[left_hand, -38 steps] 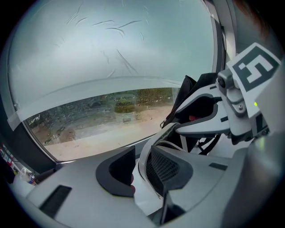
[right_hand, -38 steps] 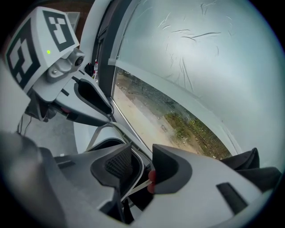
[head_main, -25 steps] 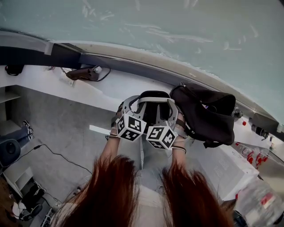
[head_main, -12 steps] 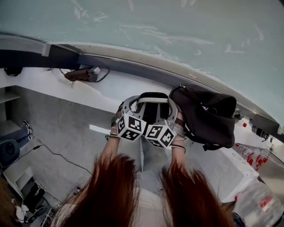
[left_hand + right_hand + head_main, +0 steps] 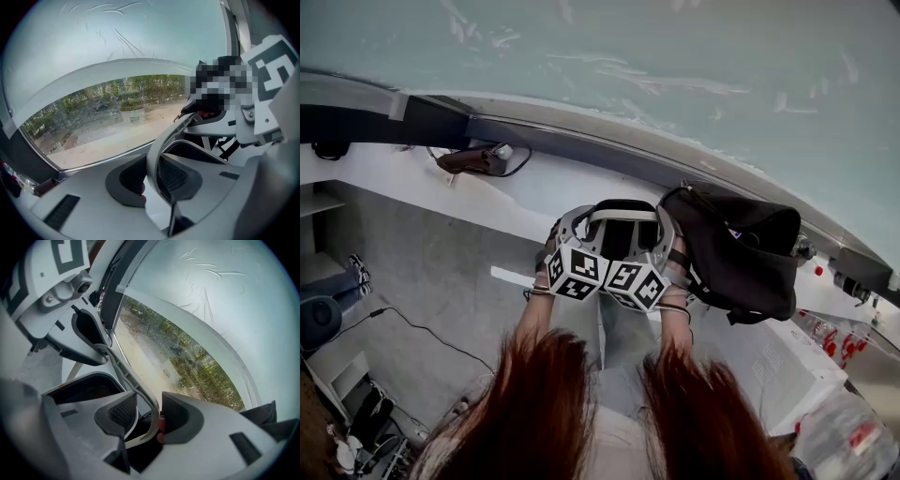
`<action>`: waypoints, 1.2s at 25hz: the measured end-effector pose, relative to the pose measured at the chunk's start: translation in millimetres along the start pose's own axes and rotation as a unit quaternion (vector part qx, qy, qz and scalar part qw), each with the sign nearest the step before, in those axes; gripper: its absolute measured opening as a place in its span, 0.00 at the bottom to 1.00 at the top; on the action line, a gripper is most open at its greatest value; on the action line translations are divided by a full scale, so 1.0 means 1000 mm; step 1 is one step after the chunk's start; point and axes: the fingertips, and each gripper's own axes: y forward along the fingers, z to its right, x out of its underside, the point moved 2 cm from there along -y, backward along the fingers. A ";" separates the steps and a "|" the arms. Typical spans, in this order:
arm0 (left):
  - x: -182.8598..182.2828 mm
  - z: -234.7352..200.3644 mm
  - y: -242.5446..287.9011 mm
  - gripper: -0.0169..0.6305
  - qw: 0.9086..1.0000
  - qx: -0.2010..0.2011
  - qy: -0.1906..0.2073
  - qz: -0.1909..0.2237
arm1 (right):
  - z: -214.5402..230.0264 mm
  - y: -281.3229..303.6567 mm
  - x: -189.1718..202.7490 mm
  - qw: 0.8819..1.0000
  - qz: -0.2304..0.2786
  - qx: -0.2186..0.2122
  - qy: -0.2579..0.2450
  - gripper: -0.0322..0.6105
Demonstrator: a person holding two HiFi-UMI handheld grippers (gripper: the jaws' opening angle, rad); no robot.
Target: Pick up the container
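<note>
The container (image 5: 617, 232) is a black tub with a pale grey rim, held up in front of the window ledge. In the head view my left gripper (image 5: 570, 223) clamps its left rim and my right gripper (image 5: 663, 234) its right rim. Up close in the left gripper view, the grey rim (image 5: 153, 157) sits pinched between the dark pads (image 5: 133, 174) of the left gripper (image 5: 152, 176). The right gripper (image 5: 149, 417) likewise grips the rim (image 5: 151, 423). Both grippers are shut on the container.
A black bag (image 5: 741, 248) lies on the white ledge (image 5: 516, 192) just right of the container. A dark device with a cable (image 5: 473, 159) rests on the ledge at left. A large window (image 5: 675, 66) fills the top. A white box (image 5: 773, 361) stands lower right, grey floor (image 5: 422, 272) lower left.
Hardly anything: both grippers stay clamped on the container, and the two marker cubes have drawn slightly closer together.
</note>
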 end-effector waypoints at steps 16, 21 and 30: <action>0.000 0.000 -0.004 0.16 0.998 -0.052 -0.032 0.019 | 0.003 -0.006 0.005 0.998 0.041 0.005 -0.040 0.21; 0.001 0.003 -0.012 0.16 0.997 -0.069 -0.028 0.024 | 0.002 -0.014 0.005 0.998 0.060 -0.016 -0.027 0.21; 0.006 0.010 -0.031 0.16 0.994 -0.102 -0.026 0.031 | -0.002 -0.032 0.001 0.995 0.094 -0.029 -0.031 0.22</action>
